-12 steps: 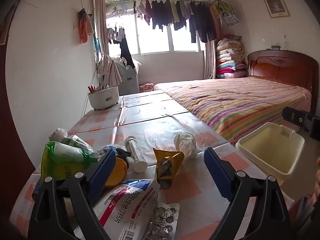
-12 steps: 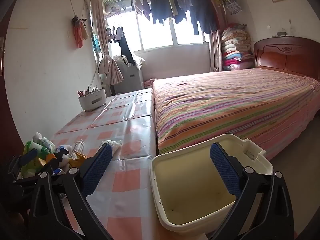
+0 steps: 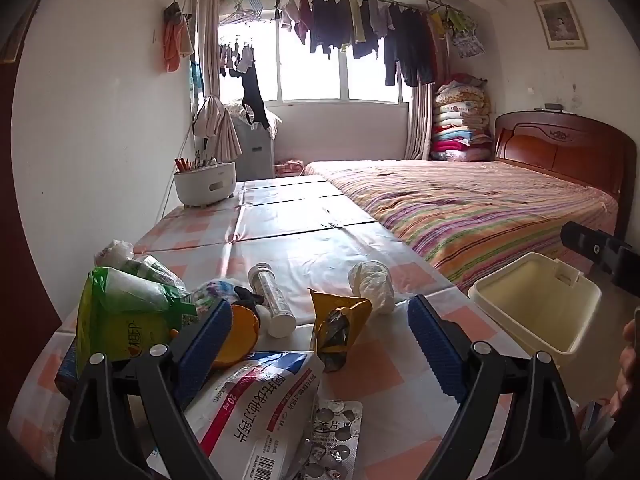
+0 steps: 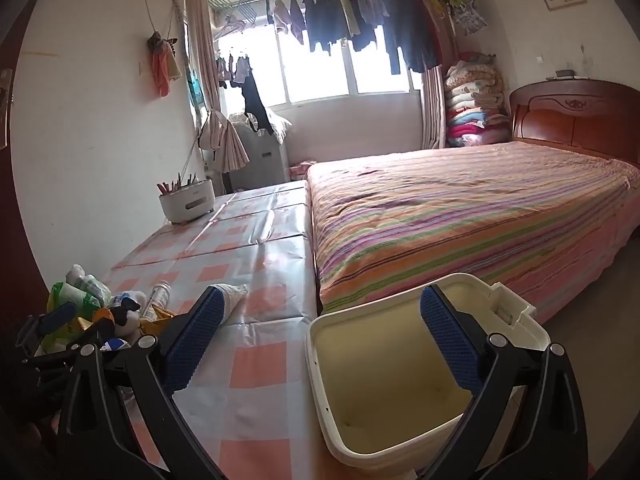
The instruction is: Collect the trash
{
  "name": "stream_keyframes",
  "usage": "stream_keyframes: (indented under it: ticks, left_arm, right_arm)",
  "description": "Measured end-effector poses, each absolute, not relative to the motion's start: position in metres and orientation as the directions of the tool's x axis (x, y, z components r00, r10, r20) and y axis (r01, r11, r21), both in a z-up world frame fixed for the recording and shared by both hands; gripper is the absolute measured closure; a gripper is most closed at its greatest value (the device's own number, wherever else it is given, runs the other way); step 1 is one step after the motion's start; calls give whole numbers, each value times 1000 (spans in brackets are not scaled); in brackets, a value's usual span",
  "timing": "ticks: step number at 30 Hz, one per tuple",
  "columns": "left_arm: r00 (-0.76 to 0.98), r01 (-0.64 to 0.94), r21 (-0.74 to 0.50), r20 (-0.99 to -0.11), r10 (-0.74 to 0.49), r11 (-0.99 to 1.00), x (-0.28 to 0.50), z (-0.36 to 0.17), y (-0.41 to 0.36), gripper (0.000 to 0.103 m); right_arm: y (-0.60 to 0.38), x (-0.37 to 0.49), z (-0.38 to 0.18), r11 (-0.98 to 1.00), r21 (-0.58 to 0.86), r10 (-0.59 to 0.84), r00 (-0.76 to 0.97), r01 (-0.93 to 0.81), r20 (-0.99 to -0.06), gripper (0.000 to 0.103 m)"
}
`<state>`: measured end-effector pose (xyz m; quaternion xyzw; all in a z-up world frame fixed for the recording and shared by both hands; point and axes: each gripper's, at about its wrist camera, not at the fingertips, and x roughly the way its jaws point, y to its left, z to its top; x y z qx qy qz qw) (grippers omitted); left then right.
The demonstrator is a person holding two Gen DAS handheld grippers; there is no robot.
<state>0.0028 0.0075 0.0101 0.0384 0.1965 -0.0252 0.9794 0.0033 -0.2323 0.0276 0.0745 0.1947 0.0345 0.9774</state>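
Both grippers stand wide and hold nothing. Left gripper [image 3: 320,332] hovers over the near end of the pink-checked table [image 3: 304,236], its blue pads either side of a crumpled yellow wrapper [image 3: 336,328], a white medicine box [image 3: 256,404] nearer. Right gripper [image 4: 320,344] hangs above the cream plastic bin's [image 4: 320,364] left rim, right of the table.

Home bedroom, striped bed [image 4: 460,216], laundry on rail [image 3: 360,24]
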Motion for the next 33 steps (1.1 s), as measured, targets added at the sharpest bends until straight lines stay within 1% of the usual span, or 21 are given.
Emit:
stream_keyframes:
  ticks: [4, 6, 12, 33]
  left_arm:
    - [916, 67, 49, -400, -42, 997, 9, 14, 2, 16]
    - [922, 73, 28, -384, -57, 997, 1, 7, 17, 16]
    - [925, 81, 24, -374, -66, 996, -3, 8, 20, 16]
    - [921, 85, 18, -384, -72, 996, -2, 5, 17, 16]
  right_arm:
    - [-227, 4, 29, 989, 142, 96, 921, -45, -376, 6]
    - [-225, 6, 30, 989, 139, 96, 921, -46, -378, 6]
    - [-223, 6, 30, 989, 143, 93, 923, -42, -374, 6]
    - [-231, 6, 29, 984, 172, 104, 926, -44, -362, 6]
